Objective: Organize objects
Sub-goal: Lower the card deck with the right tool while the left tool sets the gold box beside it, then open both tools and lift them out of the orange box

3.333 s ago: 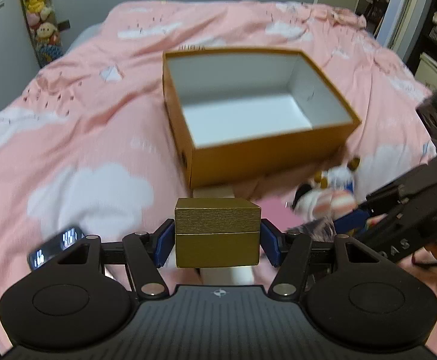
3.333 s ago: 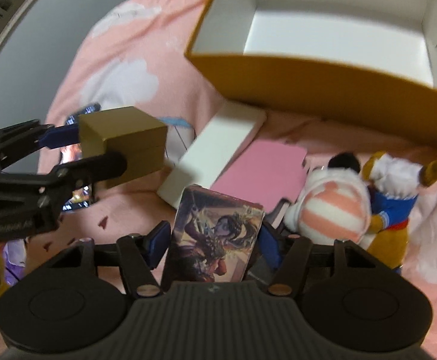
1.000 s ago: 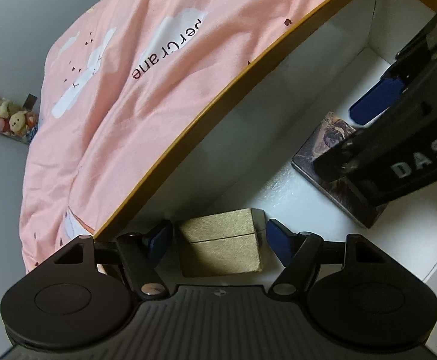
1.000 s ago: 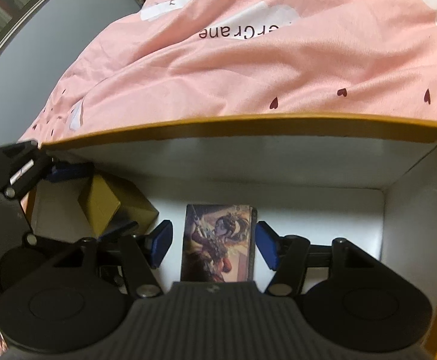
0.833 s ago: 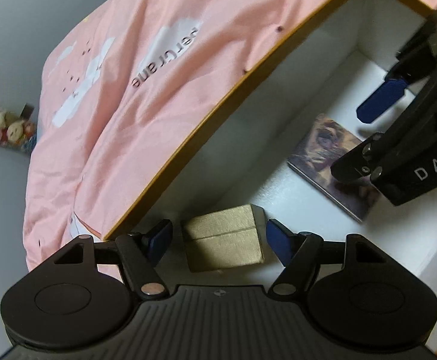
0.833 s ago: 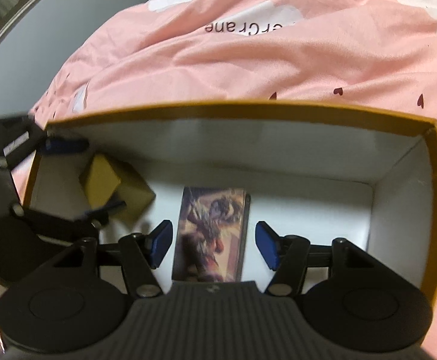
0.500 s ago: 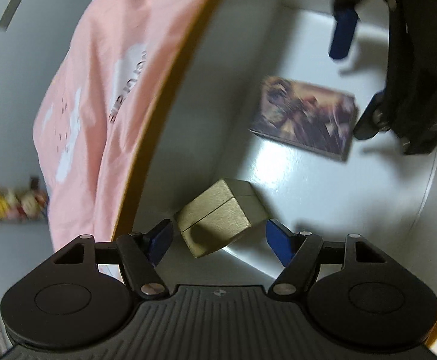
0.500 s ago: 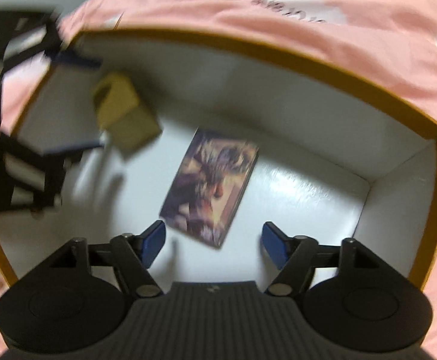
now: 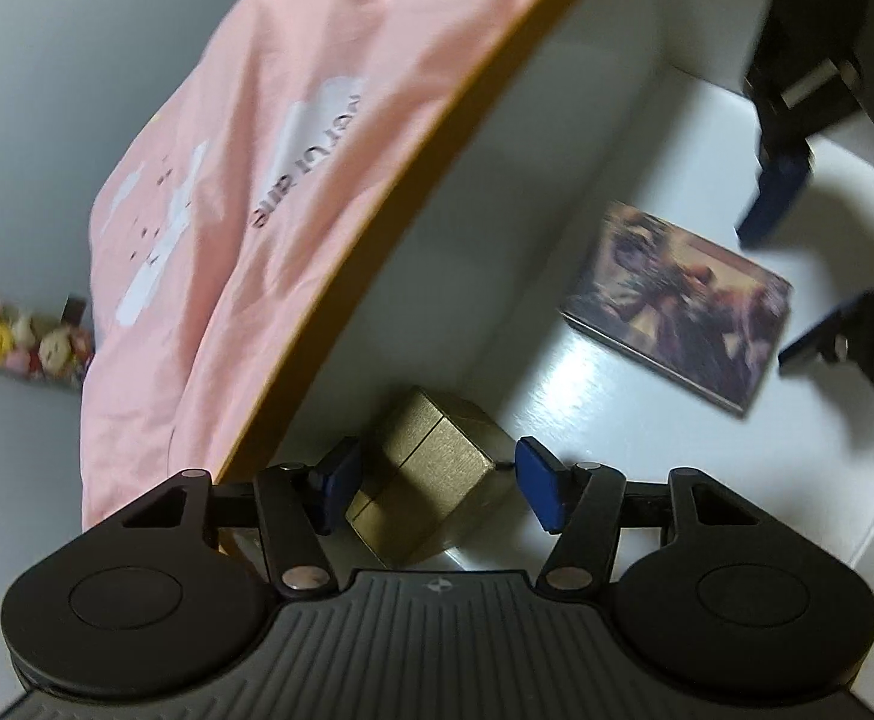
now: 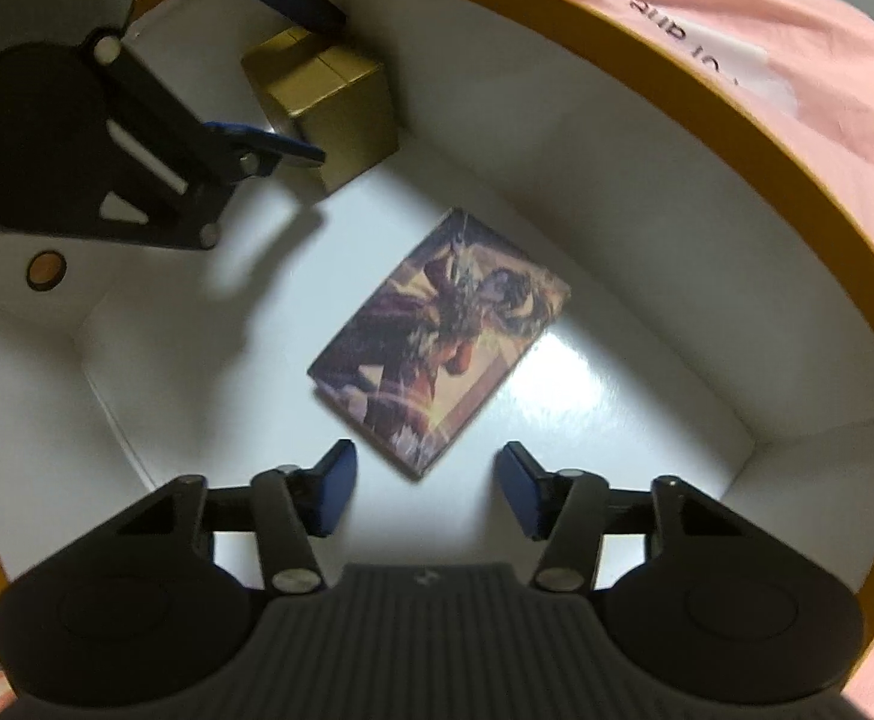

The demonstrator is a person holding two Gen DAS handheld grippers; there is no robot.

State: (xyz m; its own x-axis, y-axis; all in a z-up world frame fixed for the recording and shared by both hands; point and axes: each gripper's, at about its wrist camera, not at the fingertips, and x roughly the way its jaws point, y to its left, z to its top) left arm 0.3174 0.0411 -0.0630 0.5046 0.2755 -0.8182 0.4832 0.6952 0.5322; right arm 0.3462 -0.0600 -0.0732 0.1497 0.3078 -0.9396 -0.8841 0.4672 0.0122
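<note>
Nearest in the left wrist view, the left gripper (image 9: 434, 483) straddles the small gold box (image 9: 431, 474), which sits on the white floor in a corner of the orange storage box (image 9: 413, 204). Its jaws have just been closing in from a wider spread, yet a sliver of floor shows between each blue pad and the gold box's sides, so nothing is gripped; the gold box sits skewed, one corner toward the camera.

In the right wrist view, the right gripper (image 10: 425, 489) hangs above the illustrated card box (image 10: 440, 336), which lies flat near the middle of the floor, turned diagonally. These jaws have also just been narrowing, and they hold nothing: the card box lies beyond the fingertips, clear of both pads.

Farther off, the orange rim curves round both items, and past it lies the pink cloud-print bedspread (image 10: 797, 42).

Both deposits look complete, so the step in hand is judged to be withdrawal. To do it well, each gripper should rise straight up before travelling sideways; the left one in particular risks nudging the gold box if it swings while the pads flank it. With the two tools close together inside the walls, lifting one slightly ahead of the other would avoid a clash and keep clear of the rim.
</note>
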